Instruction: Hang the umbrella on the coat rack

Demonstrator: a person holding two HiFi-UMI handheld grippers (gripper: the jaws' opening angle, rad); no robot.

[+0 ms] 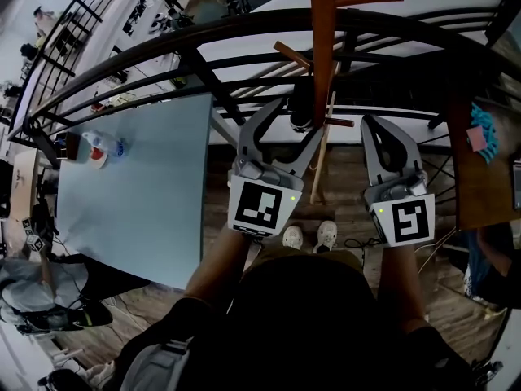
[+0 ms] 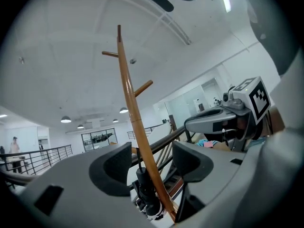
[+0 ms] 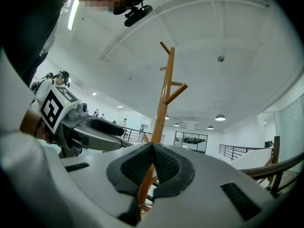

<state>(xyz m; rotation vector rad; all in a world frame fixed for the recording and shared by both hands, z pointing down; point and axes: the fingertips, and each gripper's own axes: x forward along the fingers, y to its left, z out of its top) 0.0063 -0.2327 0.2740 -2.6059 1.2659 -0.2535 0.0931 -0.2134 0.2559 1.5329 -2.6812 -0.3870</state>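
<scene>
The wooden coat rack (image 1: 322, 31) stands right in front of me, with its pegs sticking out at several heights. A small black folded umbrella (image 2: 147, 194) hangs by its strap close against the pole (image 2: 130, 103). In the head view the umbrella (image 1: 299, 108) shows as a dark shape low on the pole. My left gripper (image 1: 295, 119) is open, its jaws standing wide on either side of the umbrella and pole, and its pads (image 2: 114, 167) are clear of both. My right gripper (image 1: 384, 130) is shut and empty just right of the pole (image 3: 165, 94).
A light blue table (image 1: 138, 186) lies to my left with a few small items (image 1: 98, 149) at its far corner. A dark curved railing (image 1: 163, 51) runs behind the rack. A wooden desk (image 1: 480, 177) stands at the right.
</scene>
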